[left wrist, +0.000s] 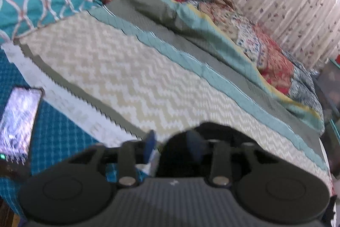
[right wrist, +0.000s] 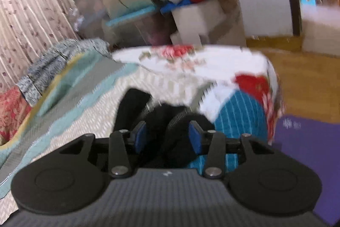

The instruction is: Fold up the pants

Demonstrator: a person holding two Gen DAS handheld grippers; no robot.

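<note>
The black pants [right wrist: 161, 120] were seen bunched on the bed [right wrist: 89, 103], between the partly spread fingers of the right gripper [right wrist: 167, 137]. The left gripper [left wrist: 170, 142] was likewise parted, with dark cloth between its fingers.

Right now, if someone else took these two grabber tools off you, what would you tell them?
Left gripper: jaws open, black pants bunched between them, apparently not pinched.
Right gripper: jaws open around the pants' elastic waistband, apparently not pinched.
Pants lie on the chevron bedspread at its near edge.
Done: no neat fold visible.
Left: spread flat, then fold.
</note>
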